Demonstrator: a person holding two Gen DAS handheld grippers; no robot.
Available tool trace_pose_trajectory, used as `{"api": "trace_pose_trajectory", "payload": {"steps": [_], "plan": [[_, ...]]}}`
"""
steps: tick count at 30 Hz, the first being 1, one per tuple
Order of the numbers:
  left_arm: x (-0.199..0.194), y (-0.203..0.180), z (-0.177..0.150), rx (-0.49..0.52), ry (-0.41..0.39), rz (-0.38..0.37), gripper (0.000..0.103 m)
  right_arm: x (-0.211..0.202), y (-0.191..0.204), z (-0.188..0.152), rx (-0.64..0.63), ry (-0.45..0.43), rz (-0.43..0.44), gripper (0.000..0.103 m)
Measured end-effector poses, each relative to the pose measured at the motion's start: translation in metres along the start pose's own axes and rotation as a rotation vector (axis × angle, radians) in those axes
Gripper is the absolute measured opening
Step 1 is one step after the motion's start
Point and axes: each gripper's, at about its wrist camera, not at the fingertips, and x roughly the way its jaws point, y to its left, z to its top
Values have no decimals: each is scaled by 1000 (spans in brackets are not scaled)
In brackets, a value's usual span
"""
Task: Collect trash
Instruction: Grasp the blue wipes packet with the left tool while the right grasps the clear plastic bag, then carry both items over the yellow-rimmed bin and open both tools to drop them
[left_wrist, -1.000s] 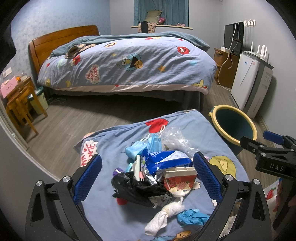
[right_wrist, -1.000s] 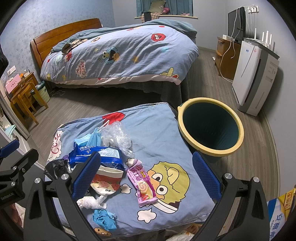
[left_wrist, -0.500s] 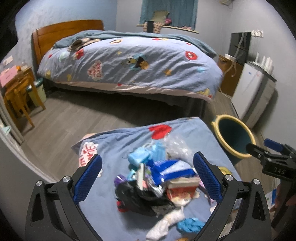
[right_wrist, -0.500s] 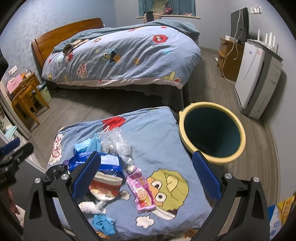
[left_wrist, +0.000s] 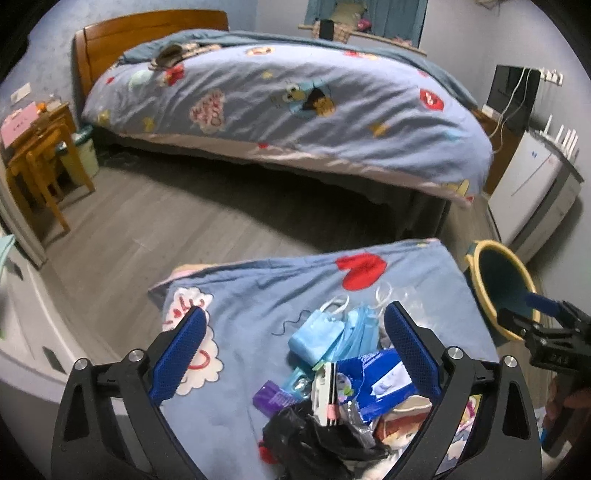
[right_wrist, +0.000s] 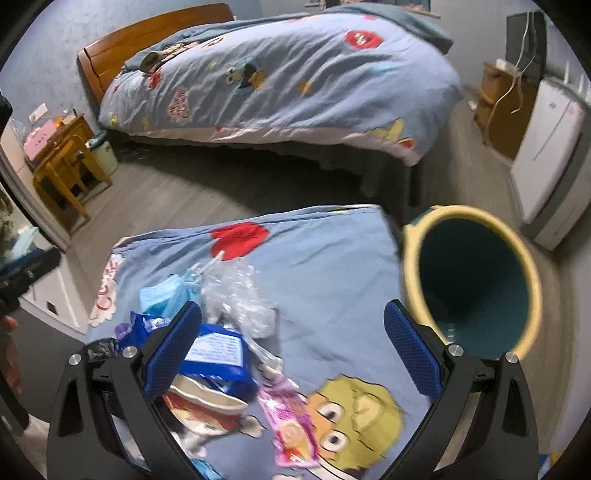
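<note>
A heap of trash lies on a blue cartoon-print cover (left_wrist: 258, 288): light blue face masks (left_wrist: 325, 334), a blue and white packet (left_wrist: 380, 380), a black plastic bag (left_wrist: 306, 439), a purple wrapper (left_wrist: 273, 397). The right wrist view adds crumpled clear plastic (right_wrist: 240, 295), a pink snack wrapper (right_wrist: 291, 428) and a paper cup (right_wrist: 199, 402). My left gripper (left_wrist: 293, 354) stands open above the heap, holding nothing. My right gripper (right_wrist: 291, 354) is open and empty over the cover. A yellow-rimmed teal bin (right_wrist: 472, 280) stands on the floor to the right.
A large bed (left_wrist: 288, 107) with matching bedding fills the far side. A wooden table and chair (left_wrist: 37, 162) stand at the left, with a small green bucket (left_wrist: 83, 155) beside them. A white appliance (left_wrist: 532, 199) and wooden cabinet (right_wrist: 498, 110) line the right wall. Grey floor lies between.
Both grippers have moved forward and down towards the cover, so the trash heap and bin look larger and nearer. Both stay open and empty.
</note>
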Motion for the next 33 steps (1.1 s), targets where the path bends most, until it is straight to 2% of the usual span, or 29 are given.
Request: {"api": "trace_pose_trajectory", "payload": {"steps": [6, 8, 12, 16, 18, 19, 21, 23, 28, 33], "plan": [[19, -13, 1, 62, 30, -8, 91, 49, 17, 0, -40, 95, 72, 82], [26, -16, 0, 65, 49, -25, 81, 62, 21, -3, -47, 124, 80, 79], [41, -25, -14, 71, 127, -68, 72, 90, 25, -11, -80, 192, 57, 62], [58, -41, -33, 128, 205, -89, 63, 104, 22, -15, -62, 231, 60, 54], [65, -49, -40, 160, 237, -80, 60, 107, 19, -17, -36, 242, 63, 49], [69, -51, -43, 173, 254, -75, 56, 109, 17, -17, -27, 251, 65, 43], [77, -54, -49, 189, 285, -57, 49, 112, 15, -18, -14, 263, 72, 37], [82, -54, -53, 192, 305, -44, 36, 111, 13, -19, -10, 261, 73, 33], [80, -53, -49, 193, 274, -27, 27, 105, 11, -15, -6, 241, 64, 18], [61, -53, -36, 185, 196, -40, 24, 91, 3, -7, 34, 205, 65, 16]]}}
